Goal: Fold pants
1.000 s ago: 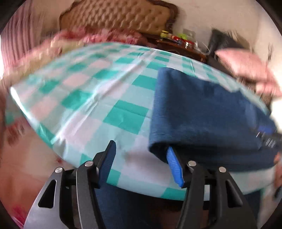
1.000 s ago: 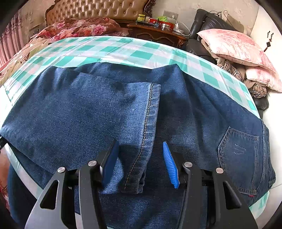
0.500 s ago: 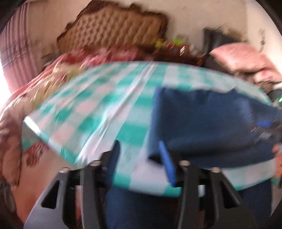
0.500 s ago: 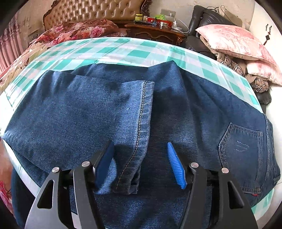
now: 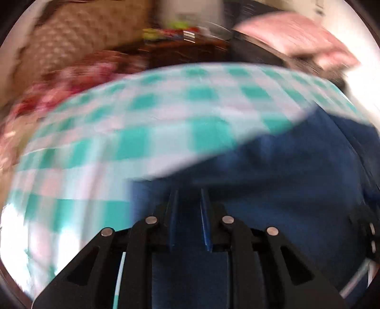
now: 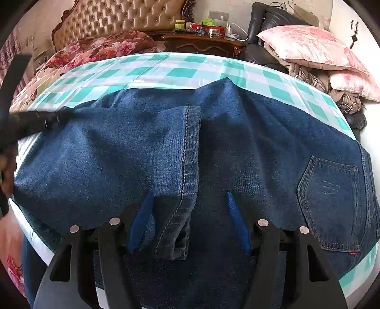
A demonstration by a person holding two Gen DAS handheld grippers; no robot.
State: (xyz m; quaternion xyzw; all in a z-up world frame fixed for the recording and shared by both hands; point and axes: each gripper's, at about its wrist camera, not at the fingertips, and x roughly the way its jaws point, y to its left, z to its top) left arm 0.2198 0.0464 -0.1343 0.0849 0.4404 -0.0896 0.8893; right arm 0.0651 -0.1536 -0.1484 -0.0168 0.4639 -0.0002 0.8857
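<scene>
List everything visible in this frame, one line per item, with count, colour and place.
jeans: one, dark blue, folded on the tablecloth
tablecloth: one, teal-and-white check, under the jeans
headboard: one, tan tufted, back left
floral bedding: red-pink, below the headboard
nightstand: one, dark wood, back centre
pillows: two, pink, back right
left tongs: black, blue pads, narrow gap, over the jeans' edge
right tongs: black, blue pads, open astride the hem
</scene>
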